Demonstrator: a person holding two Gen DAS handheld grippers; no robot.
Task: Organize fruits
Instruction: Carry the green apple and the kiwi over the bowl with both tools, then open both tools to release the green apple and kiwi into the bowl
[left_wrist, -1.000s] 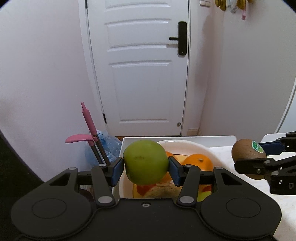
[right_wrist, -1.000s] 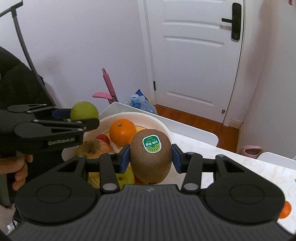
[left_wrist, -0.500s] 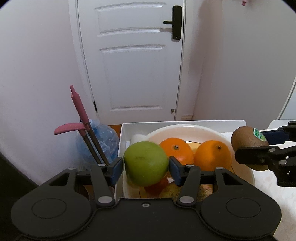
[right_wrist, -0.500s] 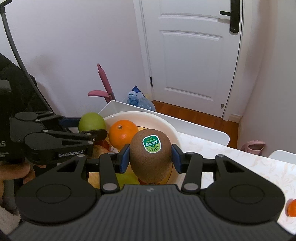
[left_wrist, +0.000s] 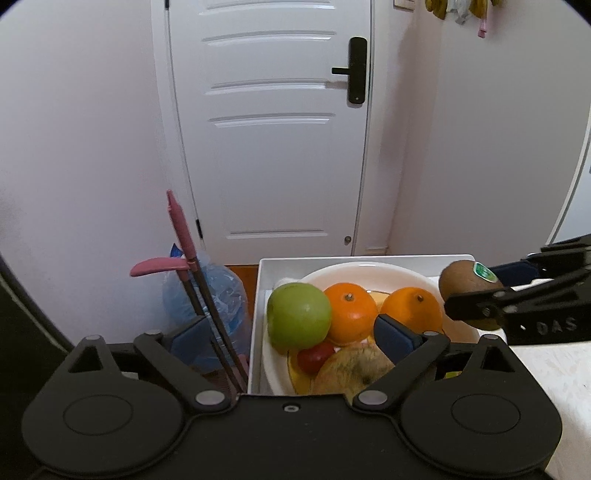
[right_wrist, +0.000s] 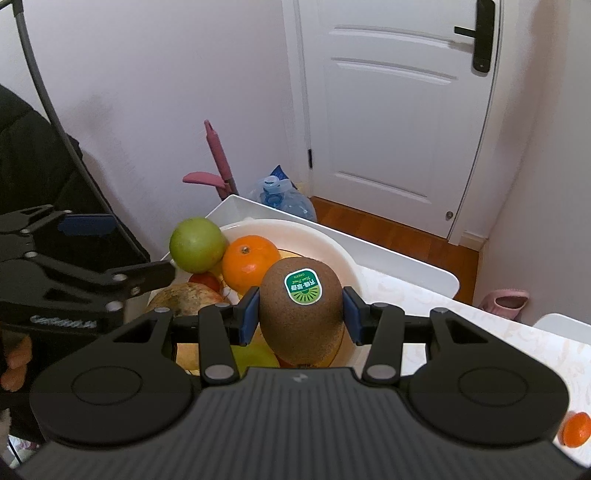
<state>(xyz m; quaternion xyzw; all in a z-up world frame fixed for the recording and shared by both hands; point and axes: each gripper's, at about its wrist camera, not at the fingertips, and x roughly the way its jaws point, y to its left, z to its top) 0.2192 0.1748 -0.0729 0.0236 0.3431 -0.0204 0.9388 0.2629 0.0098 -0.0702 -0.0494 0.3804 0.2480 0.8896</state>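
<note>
Two grippers hang over a white tray (left_wrist: 258, 317) on the table (right_wrist: 480, 332), which holds a white bowl (left_wrist: 369, 267) of fruit. Left gripper (left_wrist: 291, 334) has its jaws opening, spread wide and clear of the green apple (left_wrist: 298, 315), which rests at the bowl's left rim against an orange (left_wrist: 351, 312). Right gripper (right_wrist: 300, 317) pinches a stickered kiwi (right_wrist: 300, 310) between its blue pads, above the bowl's near right side. Smallest, a red fruit (left_wrist: 314, 356) sits beneath the apple.
</note>
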